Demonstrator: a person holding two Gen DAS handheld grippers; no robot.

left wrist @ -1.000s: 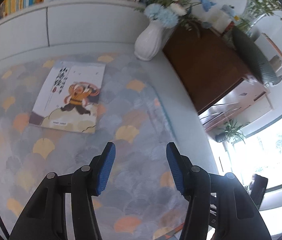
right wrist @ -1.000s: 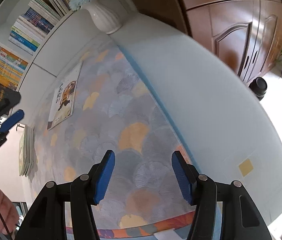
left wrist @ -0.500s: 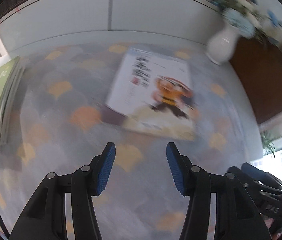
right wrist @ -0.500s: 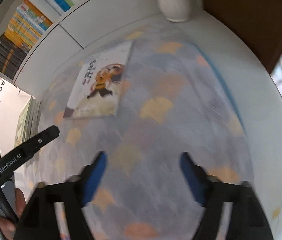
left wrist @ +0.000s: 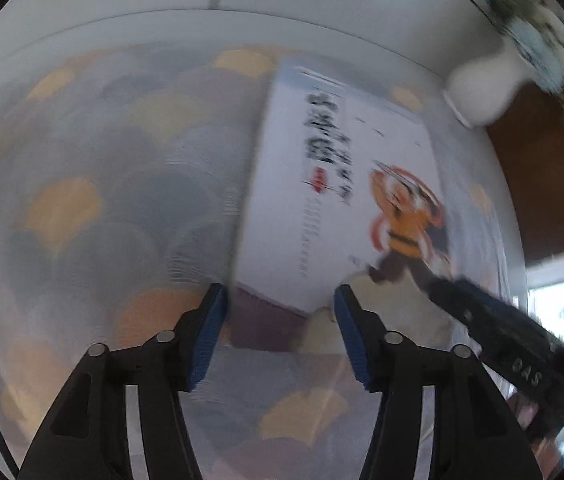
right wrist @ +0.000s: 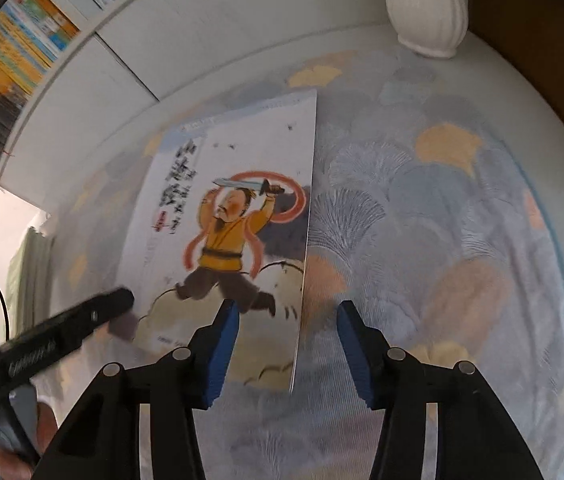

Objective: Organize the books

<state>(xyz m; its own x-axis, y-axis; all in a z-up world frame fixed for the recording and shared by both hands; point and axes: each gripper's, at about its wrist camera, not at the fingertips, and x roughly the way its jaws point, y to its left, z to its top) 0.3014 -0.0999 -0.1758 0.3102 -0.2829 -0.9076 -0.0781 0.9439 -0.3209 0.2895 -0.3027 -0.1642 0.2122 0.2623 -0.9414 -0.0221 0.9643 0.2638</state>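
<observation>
Your left gripper (left wrist: 280, 322), opening, and right gripper (right wrist: 288, 334), closing, grasp nothing. The book (right wrist: 234, 240) lies flat on the tablecloth (right wrist: 442, 220), long axis pointing away; both straddle its near corners.

Left gripper (left wrist: 280, 332) points steeply down, jaws opening; right gripper (right wrist: 288, 340), at its 3 o'clock, closing, pinching nothing.

Left gripper (left wrist: 280, 308) over near left corner of flat picture book (left wrist: 342, 208), jaws opening, nothing pinched; patterned cloth (left wrist: 102, 200) beneath; white vase (left wrist: 482, 88) far right; right gripper (left wrist: 494, 328) entering from right
</observation>
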